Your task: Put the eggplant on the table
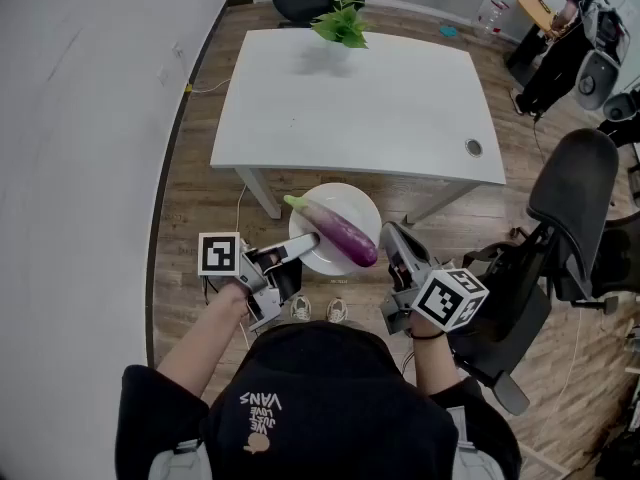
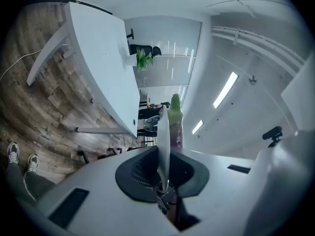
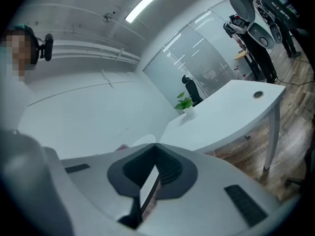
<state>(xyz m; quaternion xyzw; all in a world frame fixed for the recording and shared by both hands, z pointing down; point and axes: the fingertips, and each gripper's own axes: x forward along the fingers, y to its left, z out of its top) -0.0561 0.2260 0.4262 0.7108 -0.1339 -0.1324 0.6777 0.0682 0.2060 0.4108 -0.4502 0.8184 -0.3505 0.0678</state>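
White desk [image 1: 400, 98] fills the top of the head view, bare but for a small plant [image 1: 342, 23] at its far edge, so there's plenty of open top to land on. Wooden floor all round it, and an office chair [image 1: 575, 198] off to the right.

Now the plate [image 1: 345, 196]: white, round, and up in the air, carried level in front of the person, just short of the desk's near edge as the head view shows it. It's serving as a tray, by the look of it, so the load never has to be pinched directly.

And the load is the eggplant [image 1: 338, 230], purple, green stem pointing up and left, lying slantwise across the plate and not yet on the desk.

On to the left tongs [image 1: 300, 246]: clamped on the plate's left rim. Its own view shows the plate edge-on, a thin white blade running straight out from between the jaws, with the eggplant's green end poking up past it.

Right tongs [image 1: 388, 236]: same story on the opposite rim, jaws nipped onto a thin white edge with hardly any gap to speak of.

Two grips on opposite sides, which I'd say is what keeps the plate flat and the eggplant from rolling off. My read: this is the carry, and what's left is to reach the desk and get the eggplant down onto it.
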